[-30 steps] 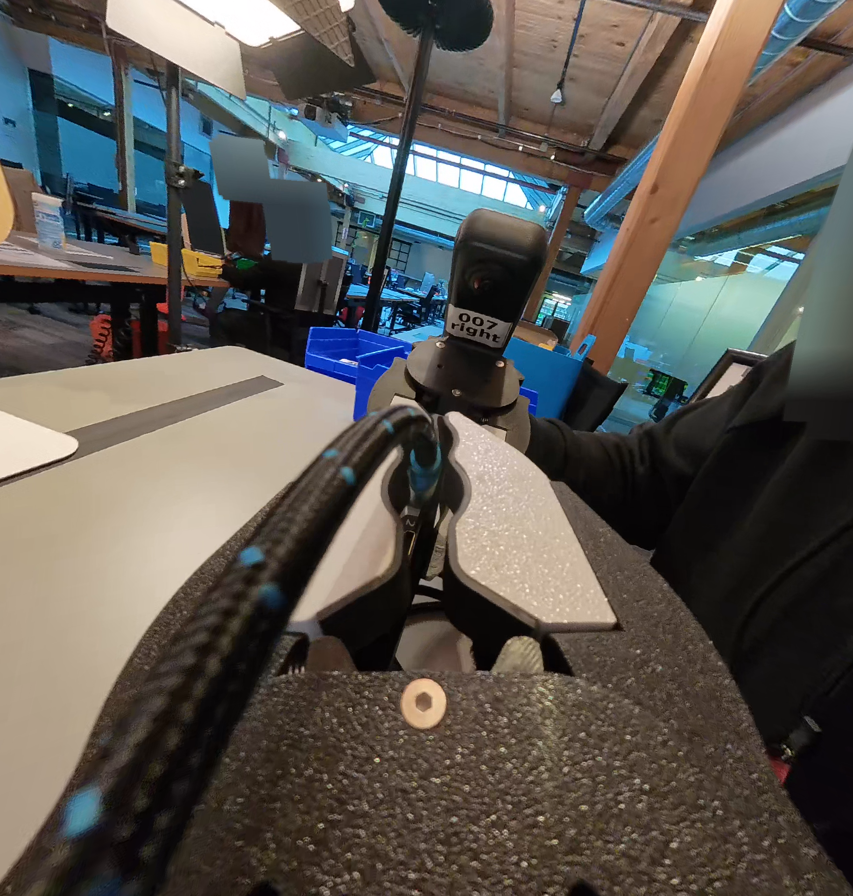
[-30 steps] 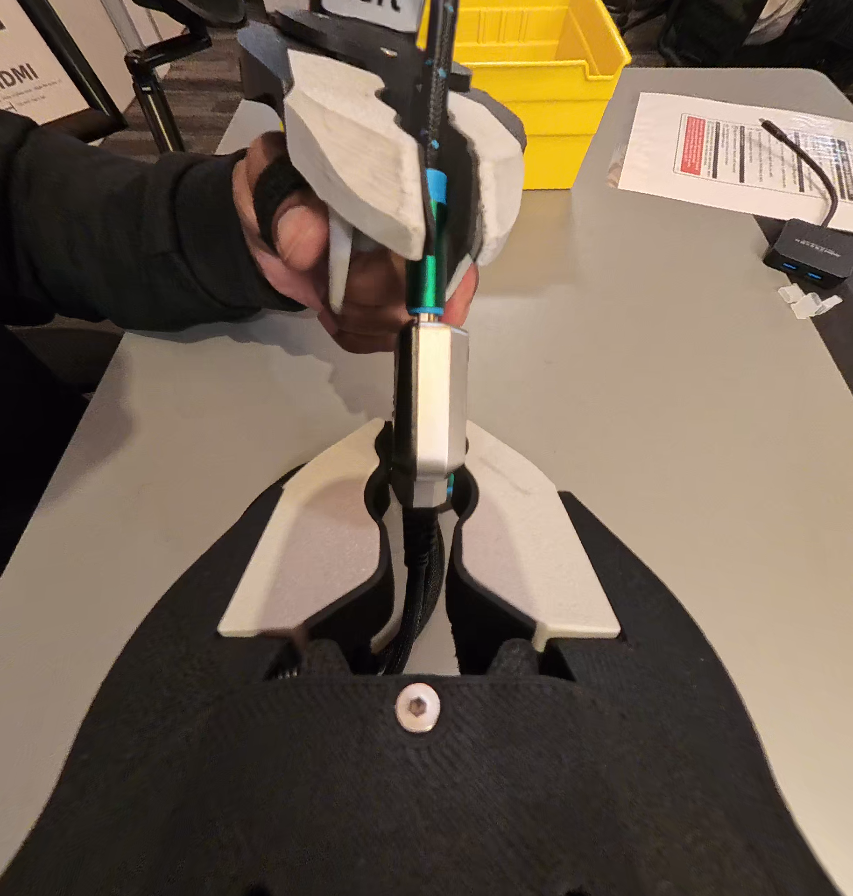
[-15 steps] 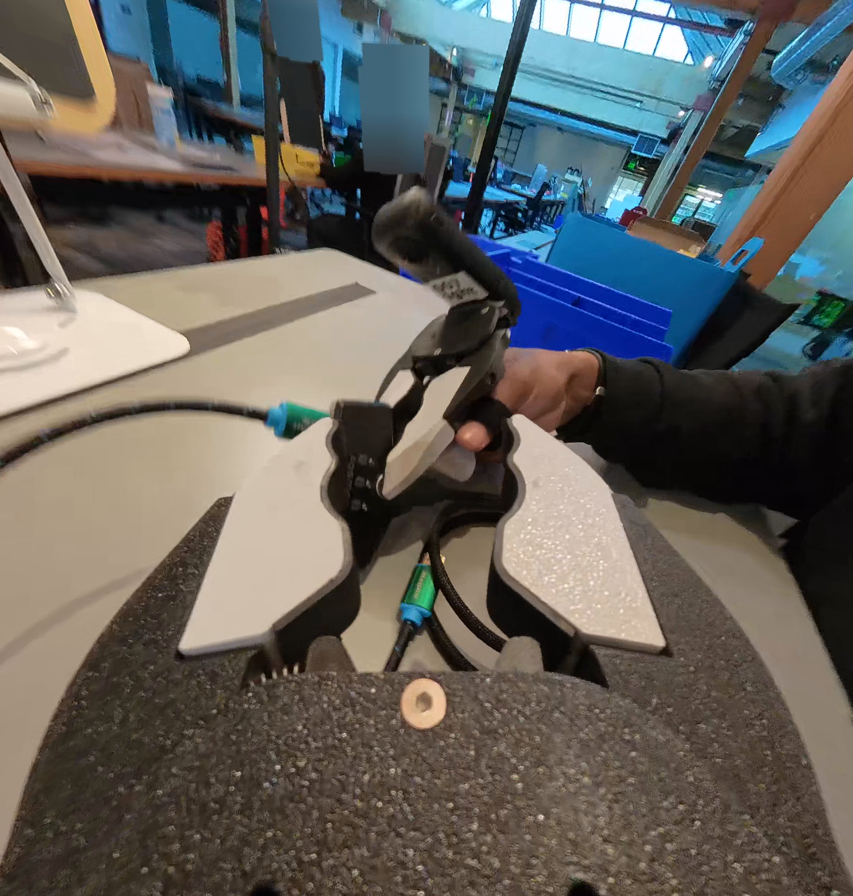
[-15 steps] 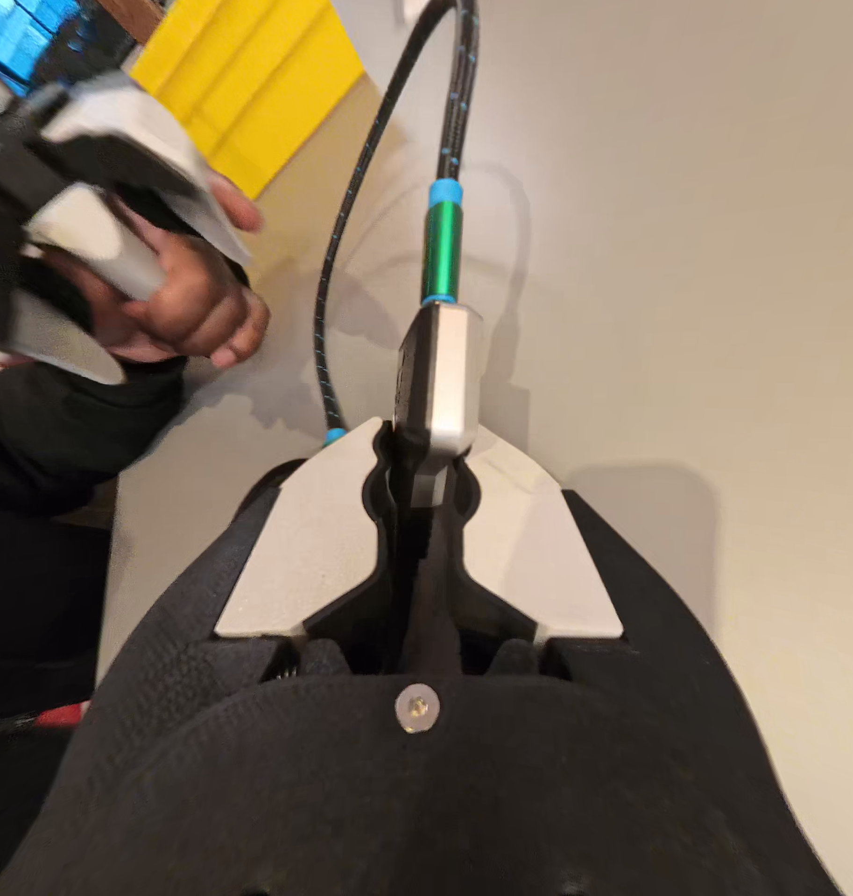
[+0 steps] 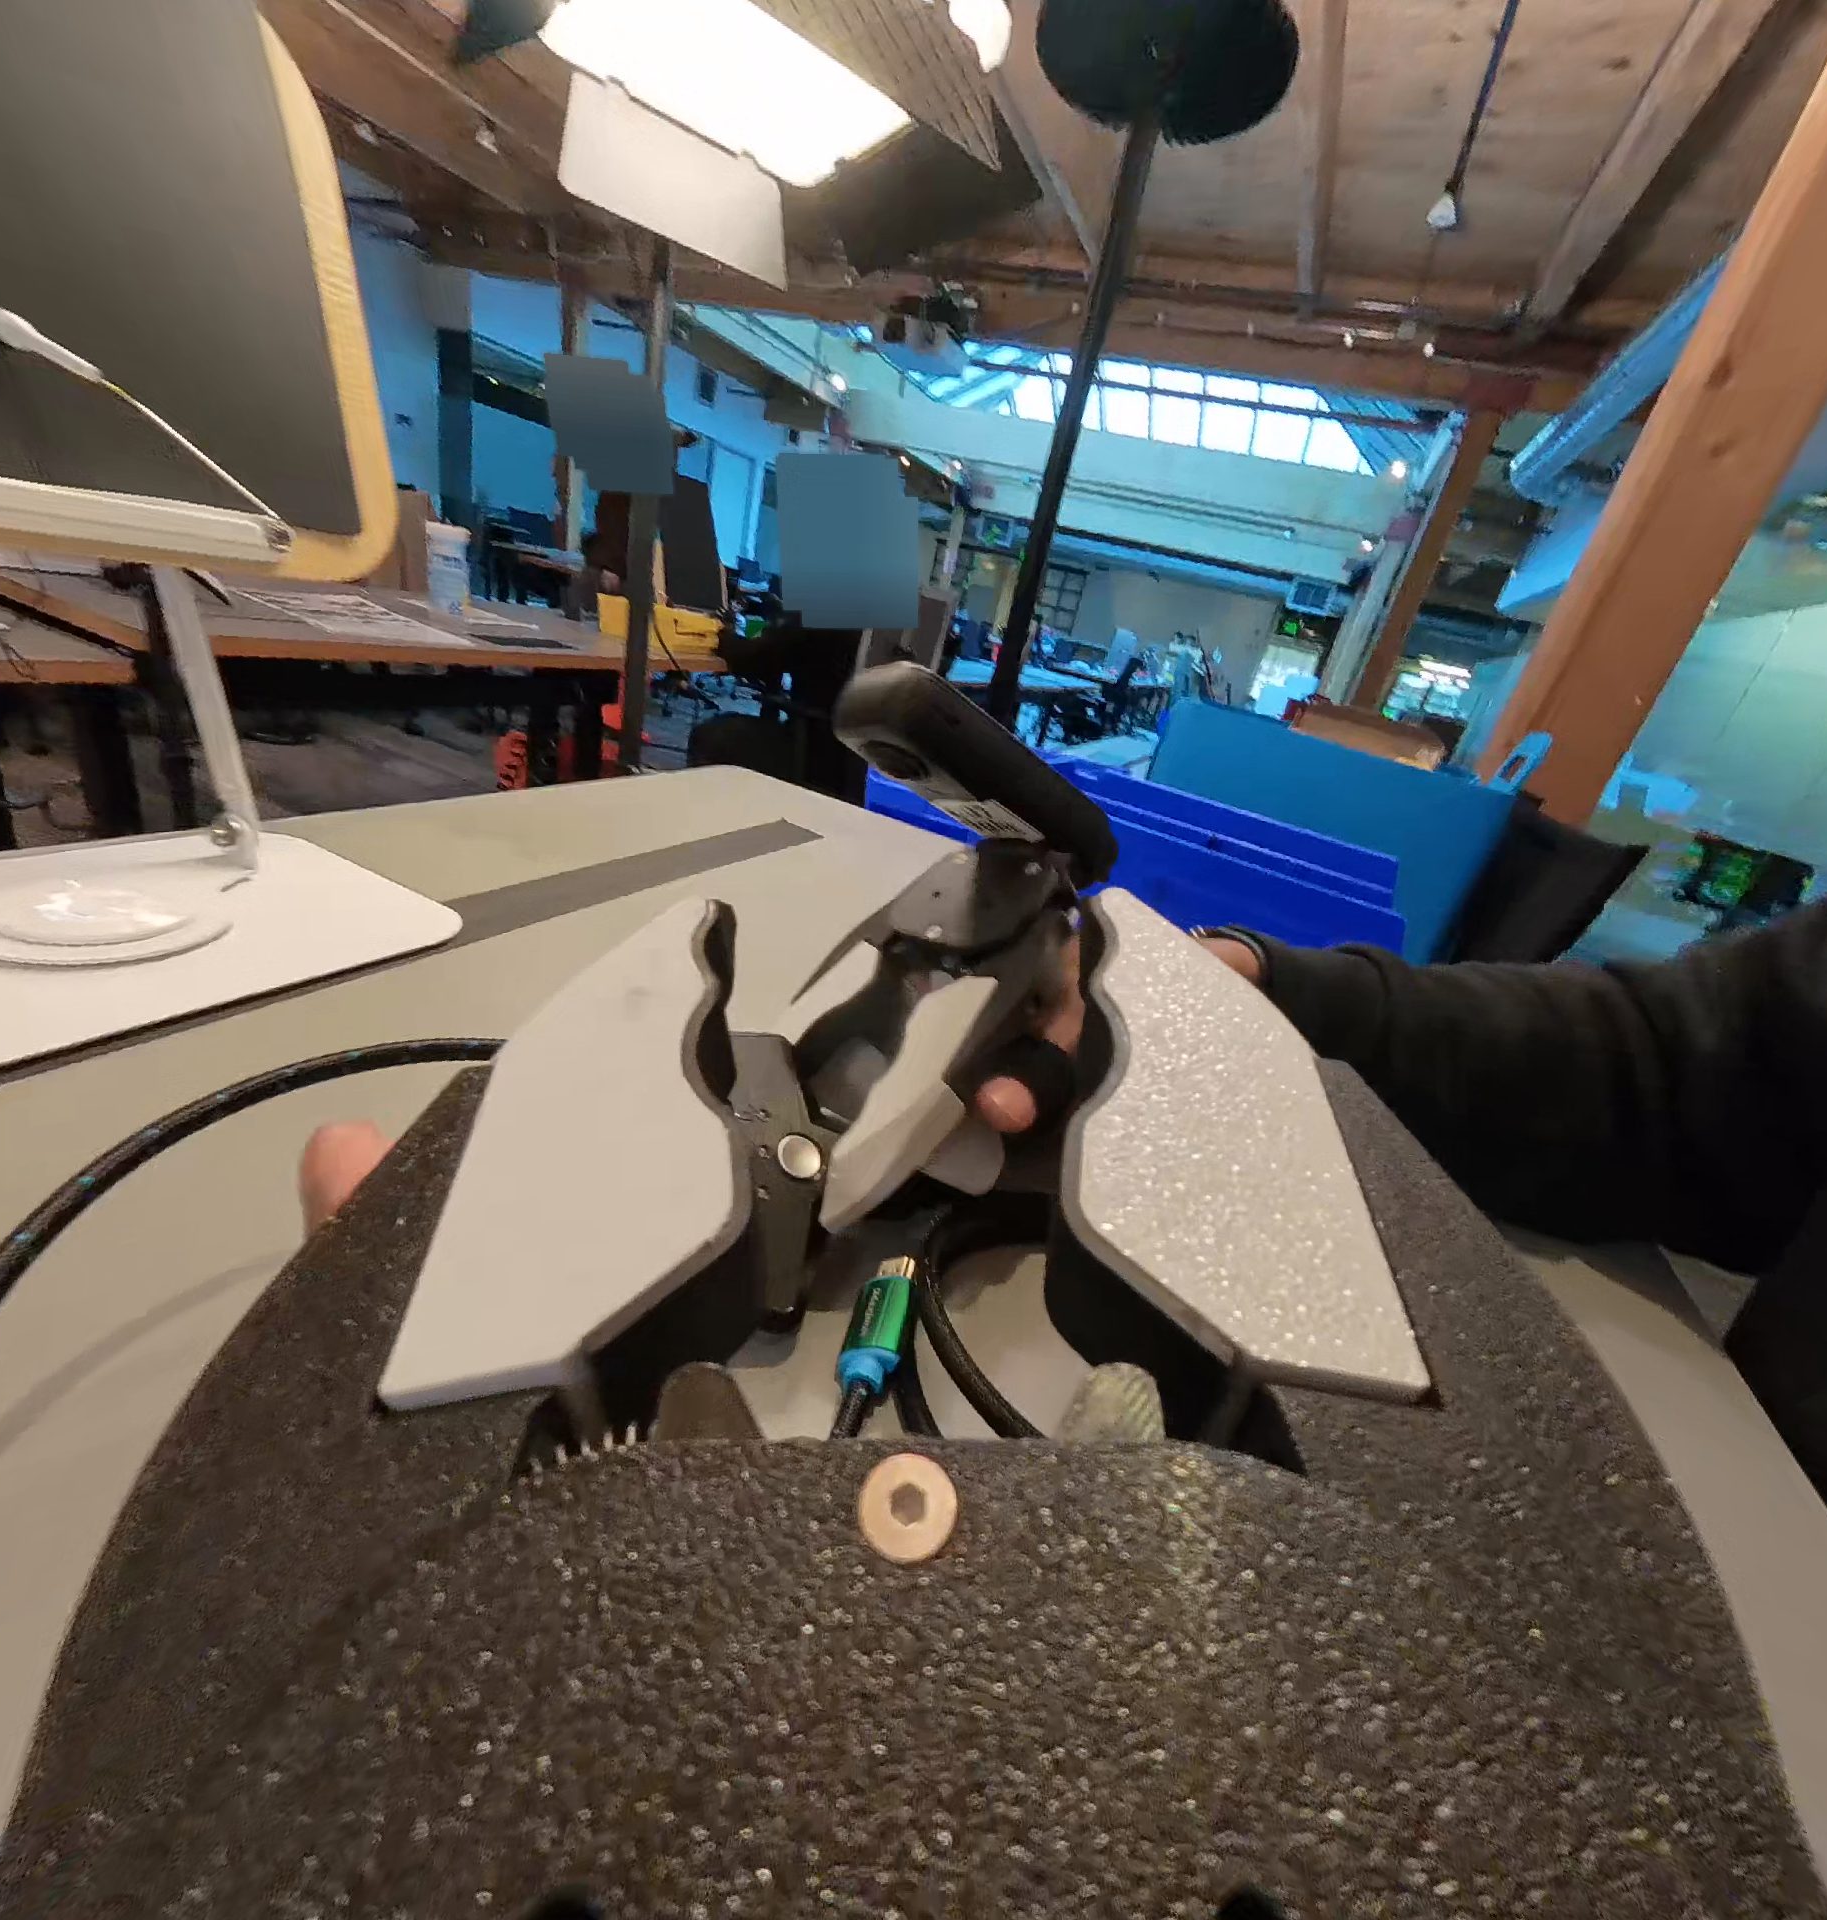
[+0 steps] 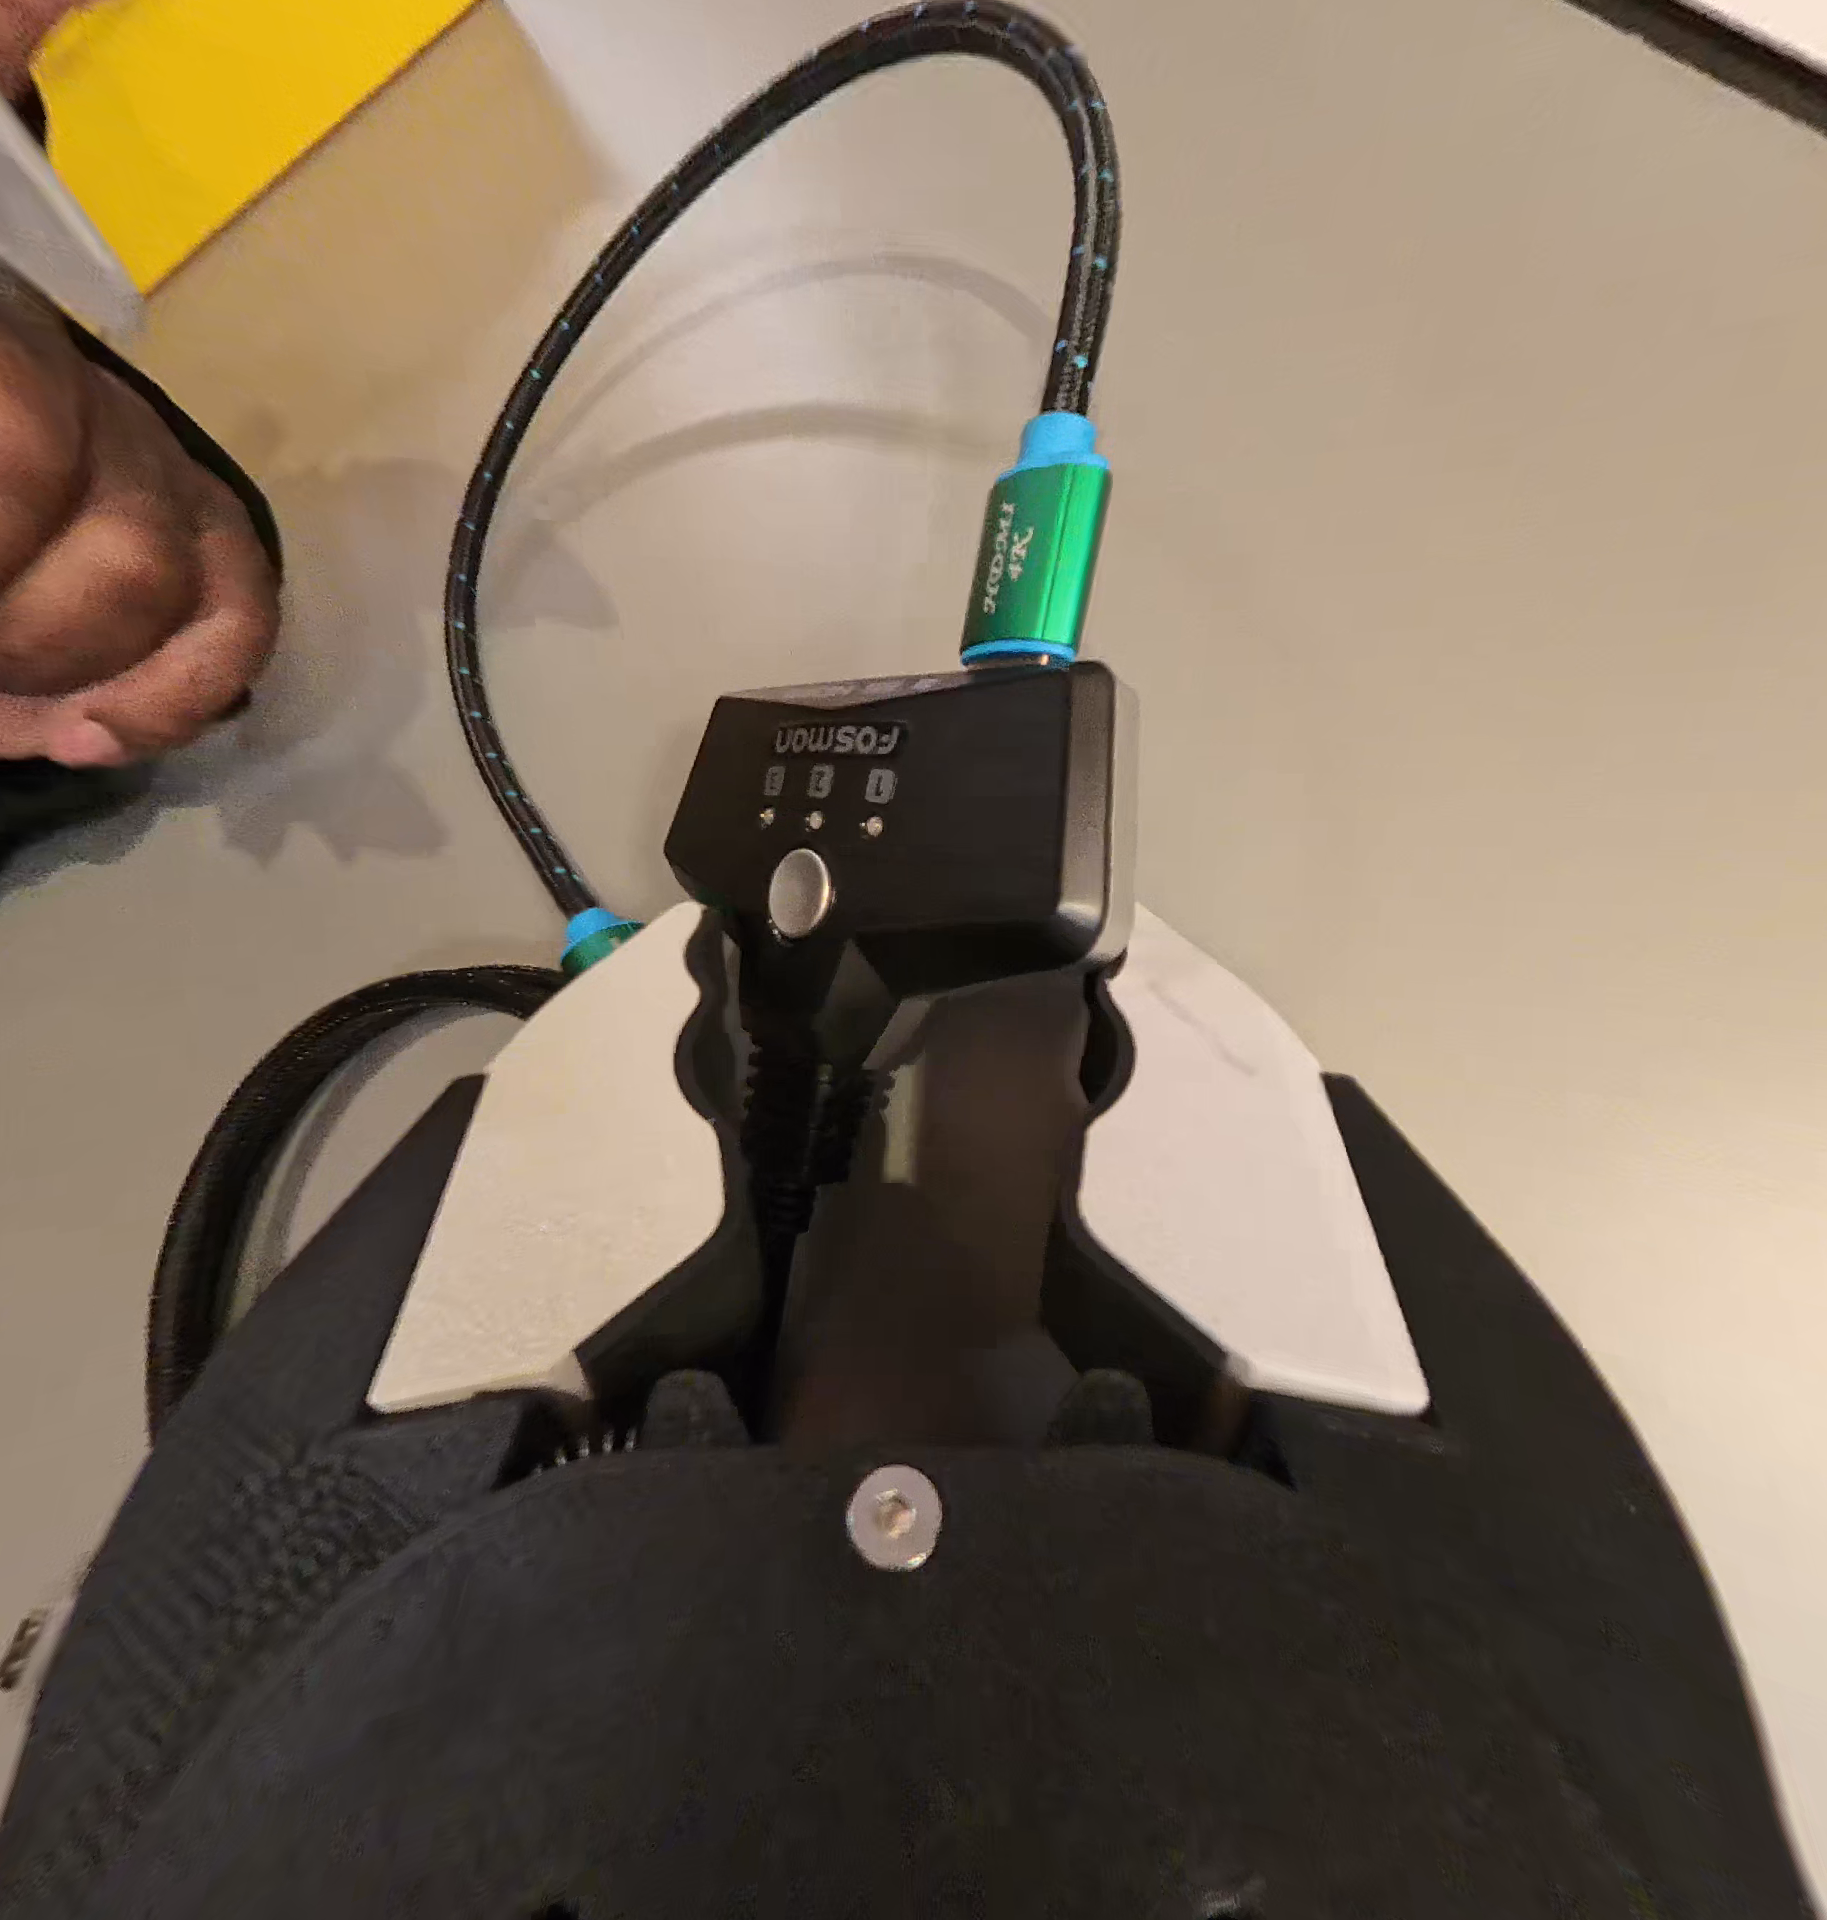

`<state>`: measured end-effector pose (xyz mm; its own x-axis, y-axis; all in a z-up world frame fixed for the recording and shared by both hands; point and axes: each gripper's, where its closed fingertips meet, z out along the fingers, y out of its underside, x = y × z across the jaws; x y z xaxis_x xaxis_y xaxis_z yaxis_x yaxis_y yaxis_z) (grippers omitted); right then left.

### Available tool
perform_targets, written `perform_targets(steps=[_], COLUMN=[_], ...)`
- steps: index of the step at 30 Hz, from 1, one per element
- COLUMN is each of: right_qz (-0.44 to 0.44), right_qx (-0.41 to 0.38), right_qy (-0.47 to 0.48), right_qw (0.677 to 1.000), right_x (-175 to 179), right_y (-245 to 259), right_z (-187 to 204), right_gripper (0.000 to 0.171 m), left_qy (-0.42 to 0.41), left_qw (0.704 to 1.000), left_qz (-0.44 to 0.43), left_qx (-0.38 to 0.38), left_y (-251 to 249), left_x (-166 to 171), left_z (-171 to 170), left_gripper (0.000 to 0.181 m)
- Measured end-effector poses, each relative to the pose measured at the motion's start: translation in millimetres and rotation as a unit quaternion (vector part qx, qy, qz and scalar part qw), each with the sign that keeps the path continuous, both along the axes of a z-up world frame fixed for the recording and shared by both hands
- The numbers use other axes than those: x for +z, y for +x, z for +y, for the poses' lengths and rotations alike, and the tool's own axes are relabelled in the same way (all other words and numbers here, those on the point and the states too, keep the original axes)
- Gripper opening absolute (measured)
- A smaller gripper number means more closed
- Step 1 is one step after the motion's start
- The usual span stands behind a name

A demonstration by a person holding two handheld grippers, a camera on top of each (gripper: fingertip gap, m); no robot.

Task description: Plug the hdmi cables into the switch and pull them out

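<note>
The black HDMI switch [image 6: 909, 821] lies face up between my right gripper's [image 6: 904, 925] widely spread fingertips, touching the right fingertip [image 6: 1200, 1049]. One green HDMI plug [image 6: 1034, 561] sits in the switch's far edge, and its braided cable [image 6: 535, 468] loops back to a second plug [image 6: 597, 935] beside the left finger. My left gripper [image 5: 904, 914] is open and empty. In the left wrist view the right gripper [image 5: 919, 1070] and the switch [image 5: 774, 1143] are between its fingers, and a loose green plug [image 5: 873, 1320] lies on the table below.
A yellow bin [image 6: 234, 125] stands at the far left of the grey table [image 6: 1460, 520]. A monitor [image 5: 140, 260] on a white stand base [image 5: 161, 925] is on the table's left. Blue bins [image 5: 1252, 852] are beyond the edge. A hand [image 6: 78, 561] holds the left gripper.
My left gripper let go of the cable plug and opened. My right gripper tilted down toward the table and spread its jaws. The switch turned from edge-on to face up.
</note>
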<state>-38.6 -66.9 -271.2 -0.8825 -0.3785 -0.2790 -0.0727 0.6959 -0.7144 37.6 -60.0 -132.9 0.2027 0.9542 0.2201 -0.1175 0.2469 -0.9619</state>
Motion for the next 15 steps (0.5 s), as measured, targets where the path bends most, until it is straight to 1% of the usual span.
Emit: perform_targets(steps=[3,6,10,13,15], right_qz=[0.047,0.063,0.052,0.025,0.007], right_qx=[-0.007,-0.014,-0.015,-0.019,-0.02], right_qy=[-0.016,-0.017,0.001,0.004,0.003], right_qw=[0.999,0.998,0.999,1.0,1.0], right_x=[-2,-3,-7,-4,-2], right_y=[-4,-10,-17,-20,-20], right_z=[2,6,13,14,14], right_gripper=[0.072,0.074,0.076,0.075,0.074], left_qy=[-0.011,-0.022,-0.023,-0.005,0.014], left_qw=[0.999,0.998,0.996,0.993,0.99], left_qz=[0.023,0.009,-0.004,-0.026,-0.057], left_qx=[0.027,0.056,0.085,0.112,0.129], left_y=[7,10,13,20,35], left_x=[8,6,3,1,0], left_z=[-8,-20,-34,-44,-49], left_gripper=[0.068,0.067,0.06,0.061,0.062])
